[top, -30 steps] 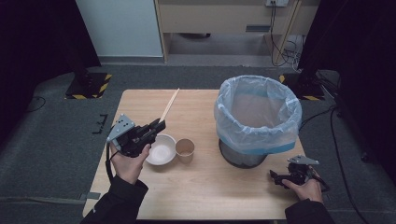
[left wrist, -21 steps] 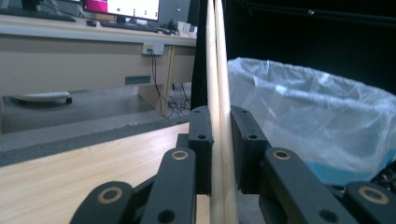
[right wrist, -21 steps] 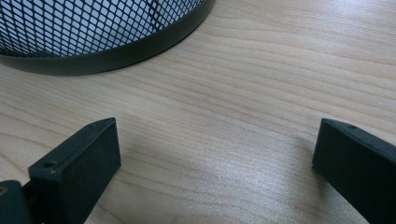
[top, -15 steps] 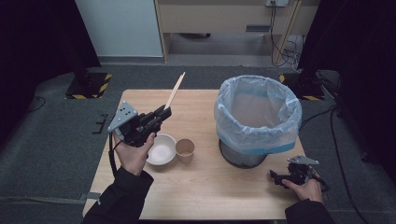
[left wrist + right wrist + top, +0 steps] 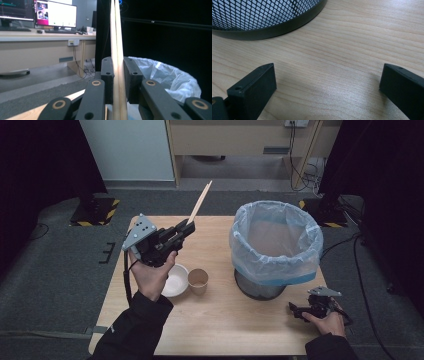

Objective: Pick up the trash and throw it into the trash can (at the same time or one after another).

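A pair of wooden chopsticks [image 5: 199, 202] sticks up and away from my left gripper [image 5: 187, 226], which is shut on them above the table's left half. In the left gripper view the chopsticks [image 5: 115, 37] run straight up between the two black jaws, and the gripper [image 5: 117, 75] pinches them tight. A mesh bin lined with a clear plastic bag [image 5: 276, 245] stands at the table's right. My right gripper [image 5: 295, 310] rests low on the table near the front right corner, open, with bare wood between its jaws [image 5: 327, 82].
A white bowl [image 5: 175, 280] and a brown paper cup [image 5: 198, 281] sit side by side below the left hand. The bin's black mesh base [image 5: 262, 17] lies just ahead of the right gripper. The wooden table [image 5: 225, 320] has free room at the front middle.
My left gripper has lifted the chopsticks higher and swung them a little toward the bin. The right gripper has stayed still.
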A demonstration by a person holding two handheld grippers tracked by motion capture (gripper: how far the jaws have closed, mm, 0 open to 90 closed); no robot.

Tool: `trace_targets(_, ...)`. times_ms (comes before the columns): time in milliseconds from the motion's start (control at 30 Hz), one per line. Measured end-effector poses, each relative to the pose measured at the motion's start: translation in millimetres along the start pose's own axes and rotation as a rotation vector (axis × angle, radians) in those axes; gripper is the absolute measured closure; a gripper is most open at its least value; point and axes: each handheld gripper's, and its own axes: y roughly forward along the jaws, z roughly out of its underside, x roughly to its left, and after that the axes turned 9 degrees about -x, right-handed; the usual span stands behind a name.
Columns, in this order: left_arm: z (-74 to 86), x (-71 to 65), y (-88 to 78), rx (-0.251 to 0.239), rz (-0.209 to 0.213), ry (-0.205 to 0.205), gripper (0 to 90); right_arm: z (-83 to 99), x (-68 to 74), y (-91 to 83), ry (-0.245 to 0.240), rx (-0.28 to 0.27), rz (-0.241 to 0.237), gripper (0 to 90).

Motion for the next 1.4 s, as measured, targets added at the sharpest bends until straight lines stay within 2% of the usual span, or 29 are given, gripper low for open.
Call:
trace_targets(433, -17.1, -13.0, 22.9, -0.026, 0.039, 0.009, 79.5, -0.1, -0.4, 0.0, -0.005, -0.001, 0.0, 1.1)
trace_targets(900, -22.2, -34.5, 58.5, -0.016, 0.088, 0.021, 79.5, -0.1, -0.6, 0.2, -0.007, -0.001, -0.001, 0.9)
trace_targets(1400, -19.2, -57.7, 102.1, -0.005, 0.13, 0.029, 79.5, -0.1, -0.4, 0.3, -0.006, -0.003, 0.0, 0.8)
